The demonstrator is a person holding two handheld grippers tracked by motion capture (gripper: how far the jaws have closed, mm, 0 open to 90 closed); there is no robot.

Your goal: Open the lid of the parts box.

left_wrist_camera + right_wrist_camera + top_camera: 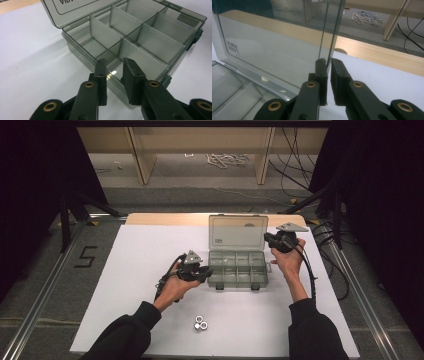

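Organizer box [237,269]: clear, divided, empty, mid-bench [140,250]. Lid [235,232] upright, its side edge pinched in the narrow jaws of the right gripper [329,61], likely to prop it open. Left gripper [113,61], jaws partly open, straddles the box's side wall, apparently steadying it. Three nuts [200,323] lie near.
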